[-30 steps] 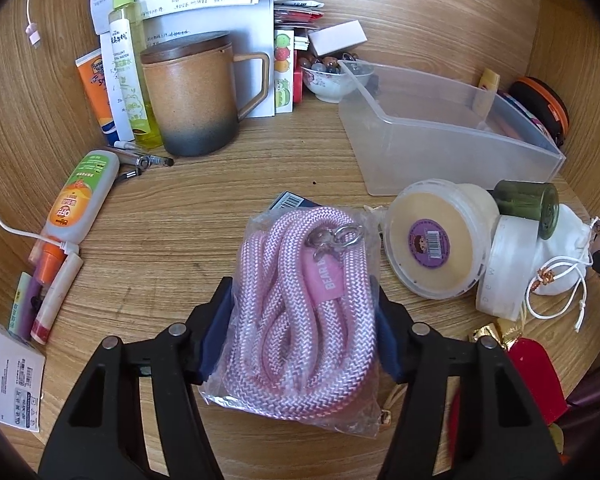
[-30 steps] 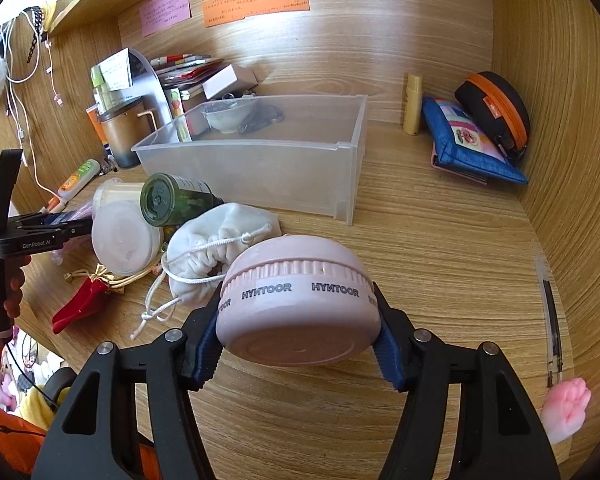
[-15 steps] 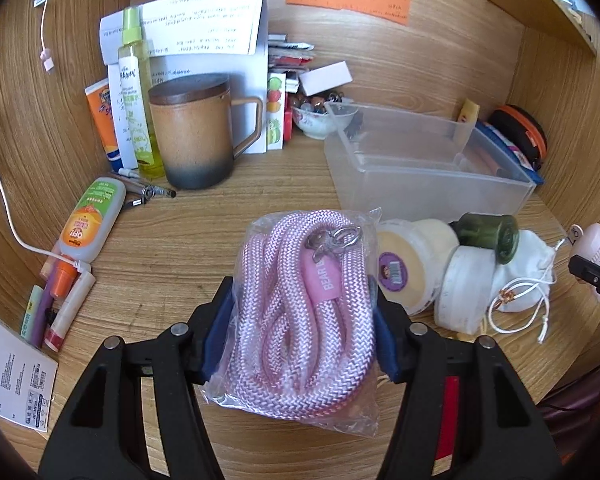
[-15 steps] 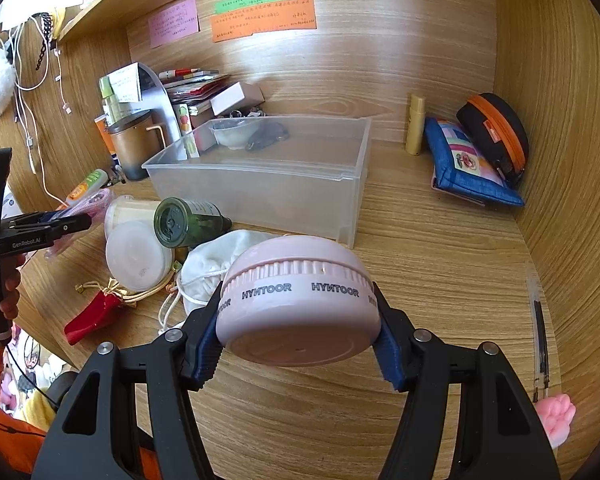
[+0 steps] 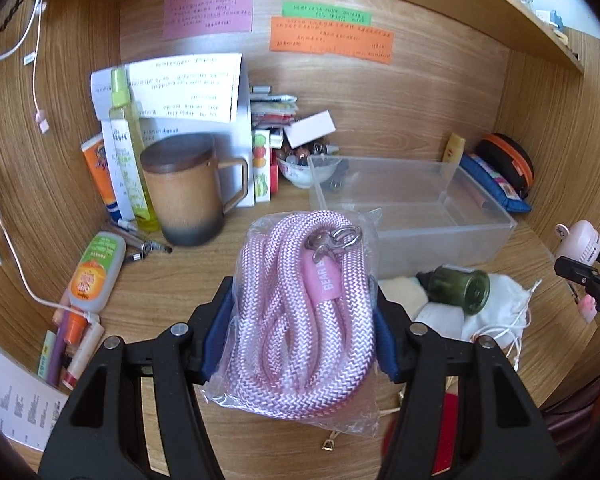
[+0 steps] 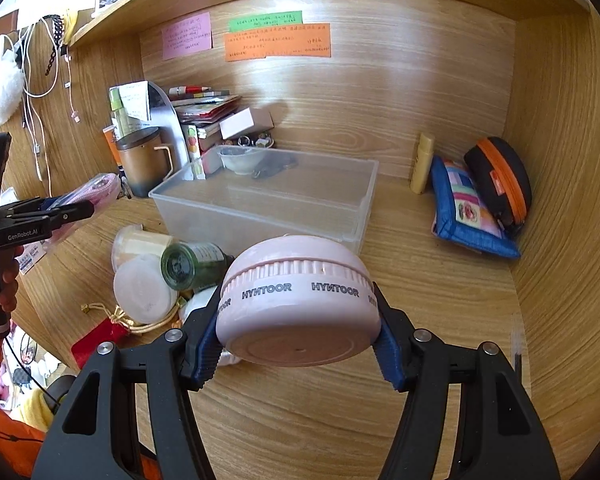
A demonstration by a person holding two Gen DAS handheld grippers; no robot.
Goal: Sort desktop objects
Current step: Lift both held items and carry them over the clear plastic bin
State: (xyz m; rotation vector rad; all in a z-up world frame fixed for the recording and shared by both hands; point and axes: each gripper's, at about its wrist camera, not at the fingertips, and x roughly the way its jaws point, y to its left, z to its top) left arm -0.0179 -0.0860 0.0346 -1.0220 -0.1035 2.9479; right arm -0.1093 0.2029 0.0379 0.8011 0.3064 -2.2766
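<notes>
The clear bin (image 6: 268, 204) sits mid-desk, toward the back wall, apparently as the sorting receptacle. The left gripper (image 5: 304, 332) clamps the bagged pink rope (image 5: 306, 312); the right gripper (image 6: 298, 334) clamps the pink round case (image 6: 298, 300). Both are held above the desk's front edge, presumably to clear the bin wall.

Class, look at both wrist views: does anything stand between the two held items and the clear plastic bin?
Nothing visible does. The left gripper holds the bagged pink rope and the right gripper holds the pink round case, both off the desk. The clear bin is open-topped, and no object stands between them and it.
</notes>
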